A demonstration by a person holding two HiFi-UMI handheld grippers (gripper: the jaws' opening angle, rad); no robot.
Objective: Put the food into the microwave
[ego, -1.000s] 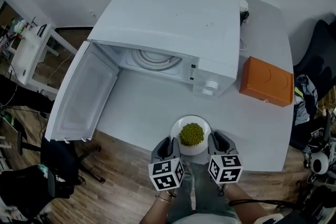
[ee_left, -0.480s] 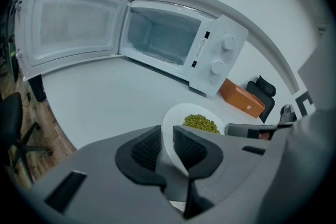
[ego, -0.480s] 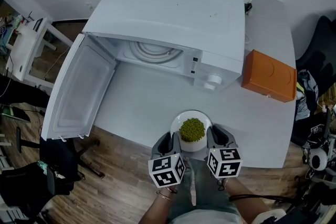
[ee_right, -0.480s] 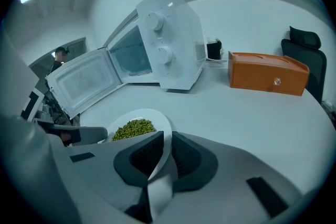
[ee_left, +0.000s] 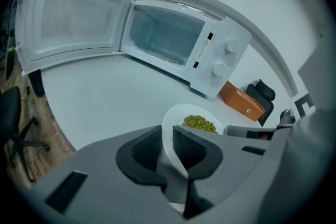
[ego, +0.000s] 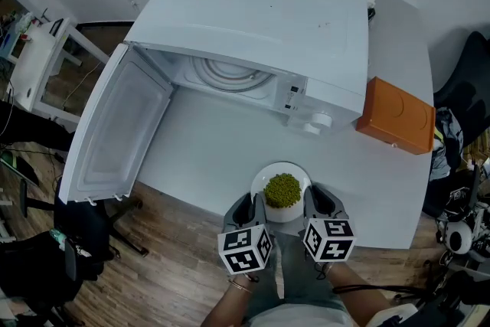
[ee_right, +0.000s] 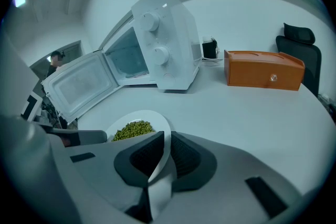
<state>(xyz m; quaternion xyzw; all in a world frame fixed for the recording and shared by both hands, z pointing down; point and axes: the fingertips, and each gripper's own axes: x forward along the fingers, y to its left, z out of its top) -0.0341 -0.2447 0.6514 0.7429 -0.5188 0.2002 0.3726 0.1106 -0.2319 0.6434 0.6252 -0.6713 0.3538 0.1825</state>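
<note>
My left gripper (ego: 246, 214) and right gripper (ego: 320, 209) each clamp one side of the plate (ego: 284, 167) of peas (ego: 282, 191) at the table's (ego: 214, 157) near edge, so it should stay level for the open microwave (ego: 253, 19) beyond.

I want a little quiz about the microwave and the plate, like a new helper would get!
1. True or false: the microwave has its door open.
2. What do the left gripper and the right gripper each clamp? A) the rim of the plate B) the door C) nothing
3. Fill in: the food on the plate is ___ in colour.
Key: 1 true; 2 A; 3 green.
</note>
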